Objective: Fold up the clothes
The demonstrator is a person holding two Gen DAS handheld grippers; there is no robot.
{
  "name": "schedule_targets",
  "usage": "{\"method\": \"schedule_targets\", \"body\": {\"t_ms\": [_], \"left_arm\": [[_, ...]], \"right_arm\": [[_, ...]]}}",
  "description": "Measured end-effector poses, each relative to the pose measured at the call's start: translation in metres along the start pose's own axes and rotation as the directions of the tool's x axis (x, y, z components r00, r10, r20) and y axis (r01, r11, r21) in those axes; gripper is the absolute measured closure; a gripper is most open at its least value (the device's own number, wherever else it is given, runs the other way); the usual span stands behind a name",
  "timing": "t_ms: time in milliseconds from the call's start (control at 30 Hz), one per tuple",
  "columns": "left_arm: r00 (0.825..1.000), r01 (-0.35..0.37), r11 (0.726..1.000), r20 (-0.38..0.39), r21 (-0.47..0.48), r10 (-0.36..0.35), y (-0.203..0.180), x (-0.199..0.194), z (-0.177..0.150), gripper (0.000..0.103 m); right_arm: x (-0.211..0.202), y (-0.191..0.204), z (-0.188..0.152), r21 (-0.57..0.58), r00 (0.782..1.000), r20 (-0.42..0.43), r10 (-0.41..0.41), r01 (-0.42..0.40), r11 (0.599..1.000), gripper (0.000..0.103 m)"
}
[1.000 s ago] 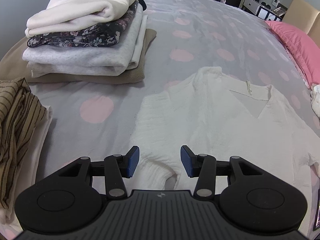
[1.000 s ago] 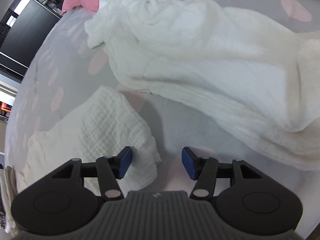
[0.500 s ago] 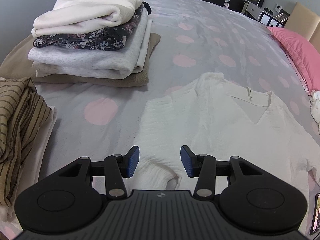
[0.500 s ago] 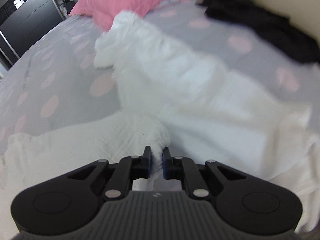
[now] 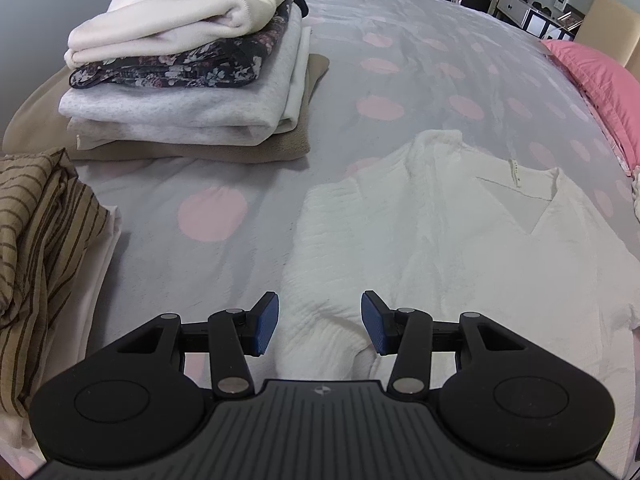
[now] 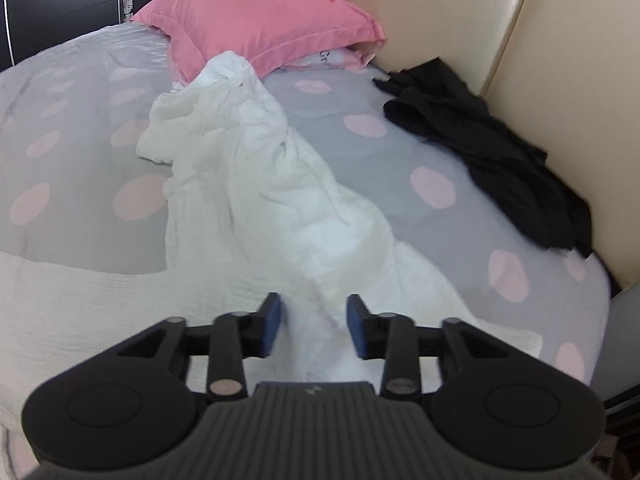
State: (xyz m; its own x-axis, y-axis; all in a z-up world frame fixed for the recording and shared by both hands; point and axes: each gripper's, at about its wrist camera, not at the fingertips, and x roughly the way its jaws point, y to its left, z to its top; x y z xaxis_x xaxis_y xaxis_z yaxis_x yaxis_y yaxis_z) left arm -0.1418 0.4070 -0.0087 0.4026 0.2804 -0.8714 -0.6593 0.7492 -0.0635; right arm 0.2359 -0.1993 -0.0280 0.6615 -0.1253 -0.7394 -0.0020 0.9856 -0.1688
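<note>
Over the bed (image 5: 400, 32), the left hand-held gripper (image 5: 319, 323) hangs spread above the white top (image 5: 440, 240); the right hand-held gripper (image 6: 313, 325), jaws just parted, pinches nothing.

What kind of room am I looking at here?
Most likely a bedroom: a bed with a grey, pink-dotted sheet, a pink pillow against a padded headboard, and a stack of folded clothes.

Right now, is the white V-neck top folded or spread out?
Spread: the white V-neck top lies flat on the bedspread, neckline showing, no fold made.
</note>
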Motion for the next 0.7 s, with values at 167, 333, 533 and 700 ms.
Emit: {"method": "schedule_targets", "body": {"t_ms": [167, 333, 533, 700], "left_arm": [[1.0, -0.001, 1.0, -0.03, -0.01, 0.0, 0.015, 0.001, -0.016, 0.053], [0.996, -0.008, 0.999, -0.085, -0.045, 0.004, 0.033, 0.005, -0.041, 0.052], [0.989, -0.005, 0.998, -0.15, -0.059, -0.003, 0.046, 0.016, -0.072, 0.052], [0.985, 0.03, 0.999, -0.168, -0.031, -0.034, 0.037, 0.036, -0.089, 0.059]], "right_arm": [[-0.028, 0.007, -0.002, 0.002, 0.997, 0.039, 0.065, -0.065, 0.998, 0.06], [-0.056, 0.03, 0.0, 0.002, 0.983, 0.069, 0.168, -0.168, 0.986, 0.06], [-0.077, 0.054, -0.004, -0.034, 0.968, 0.071, 0.24, -0.238, 0.971, 0.058], [-0.082, 0.061, -0.007, -0.063, 0.968, 0.072, 0.239, -0.235, 0.97, 0.057]]}}
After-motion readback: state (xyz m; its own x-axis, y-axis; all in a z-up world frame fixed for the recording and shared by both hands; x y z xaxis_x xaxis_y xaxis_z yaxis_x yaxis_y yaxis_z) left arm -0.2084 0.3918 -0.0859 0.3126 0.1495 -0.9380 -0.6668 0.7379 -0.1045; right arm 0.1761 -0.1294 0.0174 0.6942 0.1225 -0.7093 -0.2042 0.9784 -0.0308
